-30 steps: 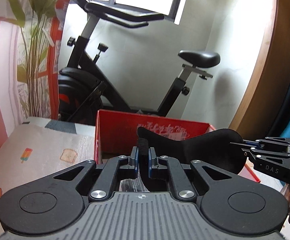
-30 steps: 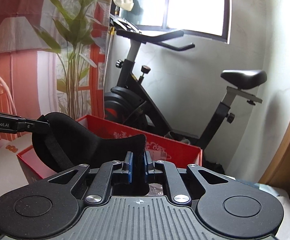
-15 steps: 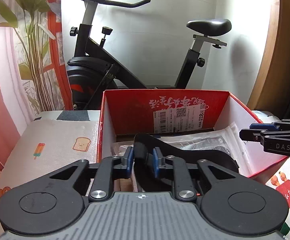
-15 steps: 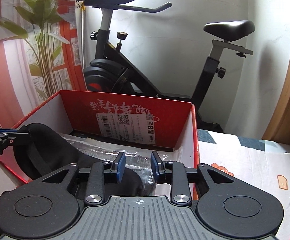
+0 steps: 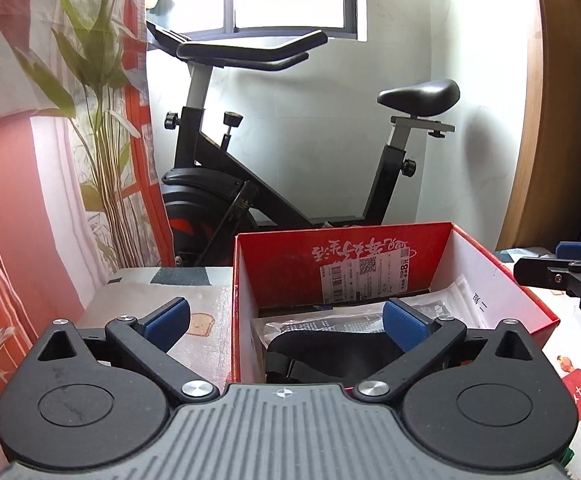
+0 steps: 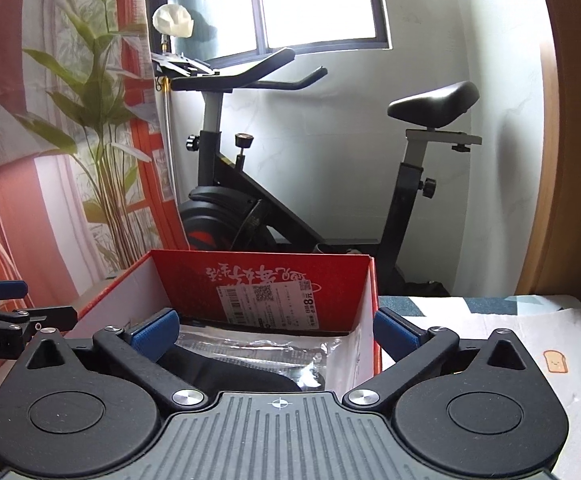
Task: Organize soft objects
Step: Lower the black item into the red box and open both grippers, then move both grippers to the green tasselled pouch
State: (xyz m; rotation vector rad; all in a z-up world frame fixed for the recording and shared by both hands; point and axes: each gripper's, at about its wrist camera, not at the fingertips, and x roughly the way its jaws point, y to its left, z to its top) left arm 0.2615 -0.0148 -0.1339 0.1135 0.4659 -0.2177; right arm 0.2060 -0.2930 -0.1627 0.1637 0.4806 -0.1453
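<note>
1. Now the black soft pad (image 5: 332,350) lies inside the red box (image 5: 246,280), at its near end, resting on clear plastic packets (image 5: 446,304) that cover the bottom; its strap (image 5: 290,368) shows at the near left corner.
2. In the right wrist view the pad (image 6: 226,372) sits low in the box (image 6: 364,280), with crinkled plastic (image 6: 258,350) beyond it.
3. The left gripper (image 5: 286,320) has just been opening and stands wide apart; its blue pads (image 5: 404,326) touch nothing, and the pad lies below, between the two fingers.
4. The right gripper (image 6: 276,330) has likewise just been opening; its fingers (image 6: 156,332) are spread wide and free of the pad, one over the box, the other outside its right wall.
5. Each gripper shows at the edge of the other's view: the right one (image 5: 562,272) past the box's right side, the left one (image 6: 6,308) past its left.
6. The box carries a white barcode label (image 6: 266,300) on its far inner wall.
7. It stands on a surface covered by a cartoon-print cloth (image 6: 530,344).
8. Behind stand an exercise bike (image 5: 290,168), a window (image 6: 318,0) and a leafy-print curtain (image 5: 70,100).
</note>
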